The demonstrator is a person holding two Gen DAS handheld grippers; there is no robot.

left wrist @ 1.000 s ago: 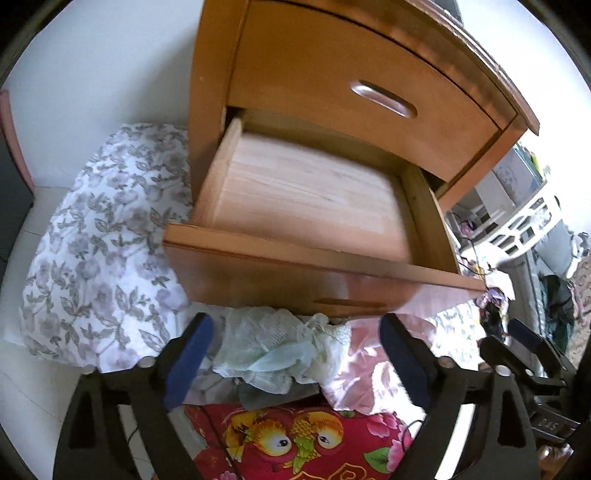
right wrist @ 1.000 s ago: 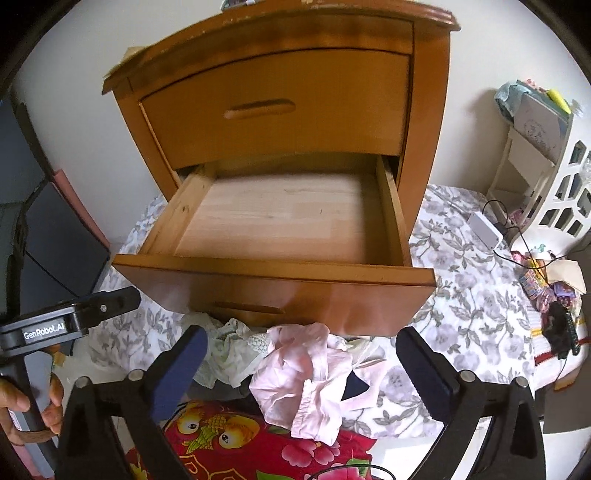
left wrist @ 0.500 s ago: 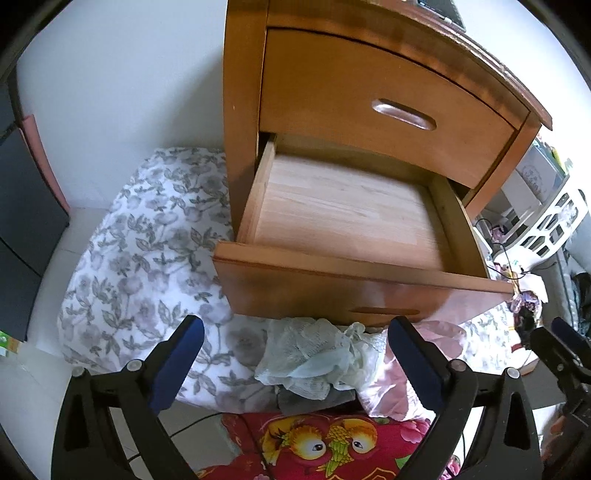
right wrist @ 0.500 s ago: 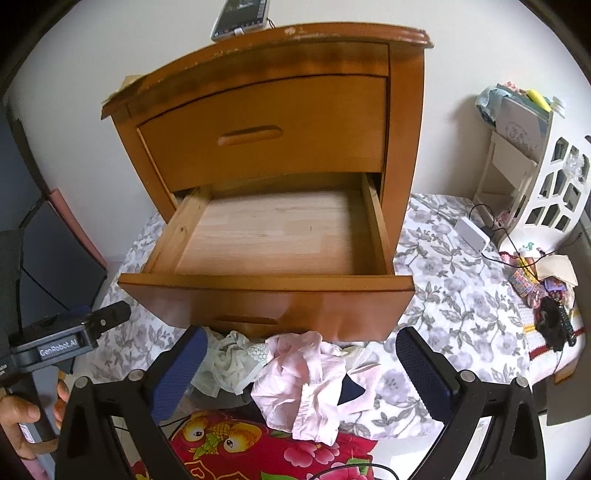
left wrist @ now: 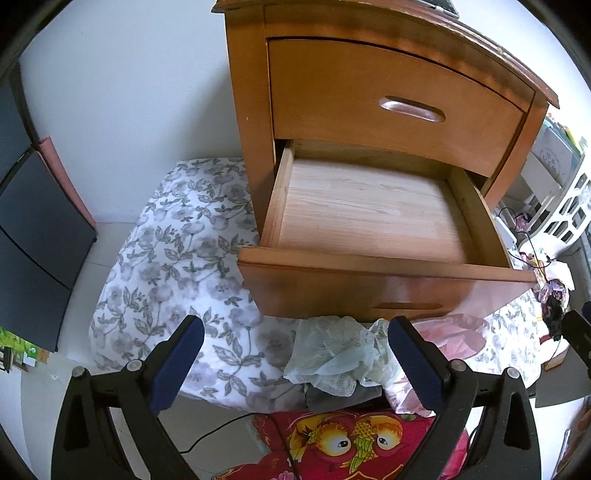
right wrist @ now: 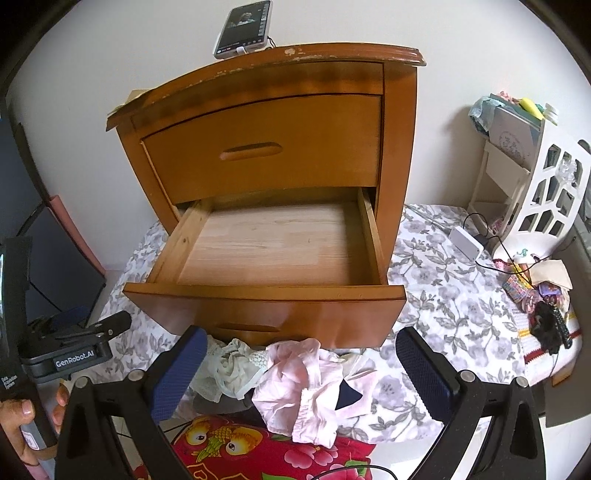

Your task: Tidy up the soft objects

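A wooden nightstand (right wrist: 295,110) stands on a floral sheet, its lower drawer (right wrist: 266,299) pulled open and bare inside; it also shows in the left wrist view (left wrist: 369,218). A pale green lacy garment (left wrist: 332,354) and a pink garment (right wrist: 306,384) lie crumpled on the sheet below the drawer front. A dark piece (right wrist: 347,395) shows in the pink one. My left gripper (left wrist: 295,365) is open and empty, above and in front of the green garment. My right gripper (right wrist: 301,373) is open and empty over the pink garment.
A red cushion with birds (left wrist: 351,439) lies nearest me. A phone (right wrist: 243,27) rests on the nightstand top. A white shelf unit (right wrist: 535,184), a charger with cables (right wrist: 465,245) and small clutter (right wrist: 543,295) sit at the right. A dark panel (left wrist: 33,236) stands left.
Both grippers have pulled back and up from the nightstand, so more of the cabinet and sheet shows. The clothes and the drawer have not moved.
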